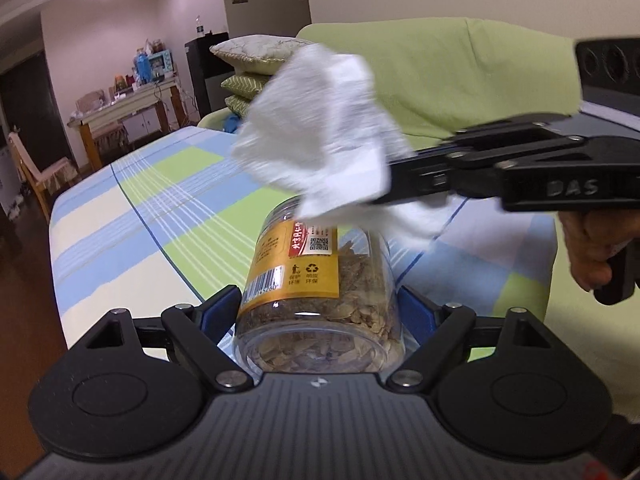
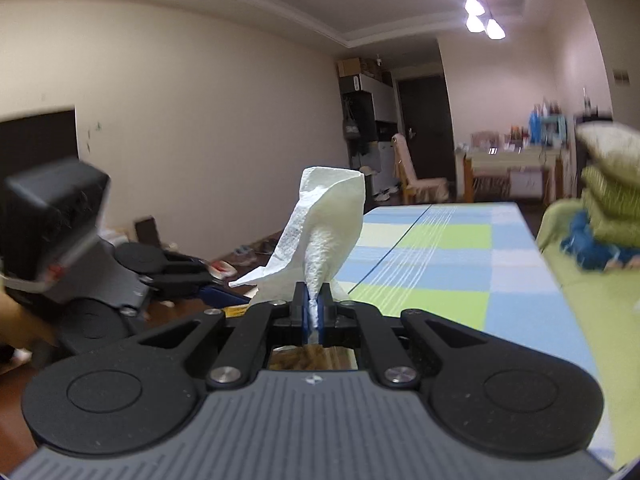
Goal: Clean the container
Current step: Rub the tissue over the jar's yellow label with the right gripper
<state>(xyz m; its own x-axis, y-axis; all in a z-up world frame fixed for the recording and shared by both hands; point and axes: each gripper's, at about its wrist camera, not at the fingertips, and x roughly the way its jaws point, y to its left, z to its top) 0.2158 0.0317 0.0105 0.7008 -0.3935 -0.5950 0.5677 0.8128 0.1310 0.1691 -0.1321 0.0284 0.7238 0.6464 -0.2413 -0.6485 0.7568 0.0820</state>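
Left wrist view gives me what the other cannot: my left gripper (image 1: 320, 312) clamps a clear plastic jar (image 1: 316, 292) by its sides, blue pads pressed on it, base towards the camera, the jar tipped away over the checked surface (image 1: 160, 208). Inside the jar I see dry, flaky brown pieces (image 1: 360, 304) filling the lower part; an orange label (image 1: 296, 264) wraps the wall. My right gripper (image 1: 384, 196) reaches in from the right, just beyond and above the jar's far end, a crumpled white paper towel (image 1: 320, 136) draped over the jar there. Right wrist view hides the jar almost wholly, but shows that gripper (image 2: 314, 312) closed tight on the towel (image 2: 324, 232).
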